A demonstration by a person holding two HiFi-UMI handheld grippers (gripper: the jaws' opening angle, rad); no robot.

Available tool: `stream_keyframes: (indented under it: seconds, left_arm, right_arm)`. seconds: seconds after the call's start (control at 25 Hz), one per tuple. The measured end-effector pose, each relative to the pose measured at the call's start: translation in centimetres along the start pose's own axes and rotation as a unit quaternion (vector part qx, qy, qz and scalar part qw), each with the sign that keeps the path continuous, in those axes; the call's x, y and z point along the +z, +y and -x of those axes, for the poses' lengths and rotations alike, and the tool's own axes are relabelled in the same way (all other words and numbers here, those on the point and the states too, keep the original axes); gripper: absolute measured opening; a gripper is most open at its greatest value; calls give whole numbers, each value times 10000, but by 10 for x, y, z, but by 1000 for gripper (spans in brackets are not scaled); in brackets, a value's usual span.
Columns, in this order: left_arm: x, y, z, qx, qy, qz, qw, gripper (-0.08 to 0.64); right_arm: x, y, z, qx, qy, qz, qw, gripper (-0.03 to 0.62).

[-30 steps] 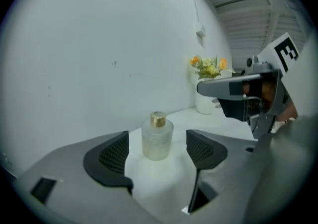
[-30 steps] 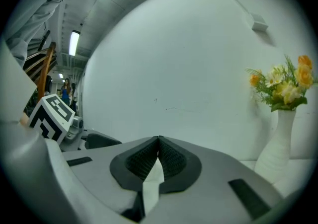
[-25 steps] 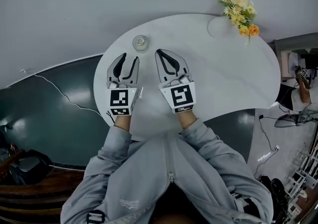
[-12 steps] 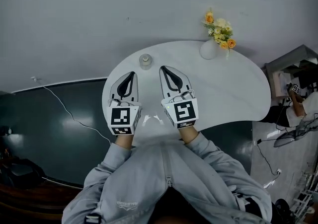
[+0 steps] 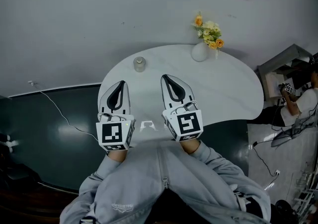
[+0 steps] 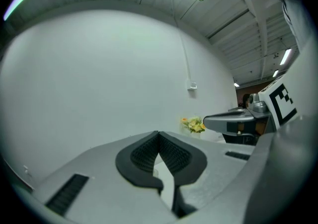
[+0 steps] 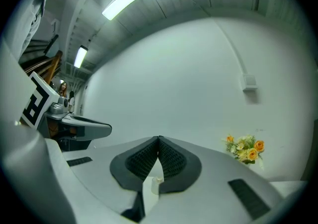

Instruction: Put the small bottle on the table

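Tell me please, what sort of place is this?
Probably a plain indoor room, perhaps a lab or studio: a white curved table by a bare white wall, bearing a flower vase and a small bottle, over a dark green floor.

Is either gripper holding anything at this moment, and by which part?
Nothing is held. The left gripper and the right gripper are both shut and empty; the small bottle stands apart on the table.
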State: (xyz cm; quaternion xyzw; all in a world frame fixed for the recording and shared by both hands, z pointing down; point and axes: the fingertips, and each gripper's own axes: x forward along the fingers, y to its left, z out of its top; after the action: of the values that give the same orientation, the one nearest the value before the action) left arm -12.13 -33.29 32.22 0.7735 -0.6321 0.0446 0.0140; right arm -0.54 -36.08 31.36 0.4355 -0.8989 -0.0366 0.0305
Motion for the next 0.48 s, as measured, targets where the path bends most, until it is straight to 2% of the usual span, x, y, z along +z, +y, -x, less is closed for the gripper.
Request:
stream_keyframes:
  seconds: [0.48]
  left_arm:
    - [12, -21, 20, -196, -127, -83, 9997, 8]
  right_arm:
    - [10, 20, 25, 99, -67, 11, 9999, 26]
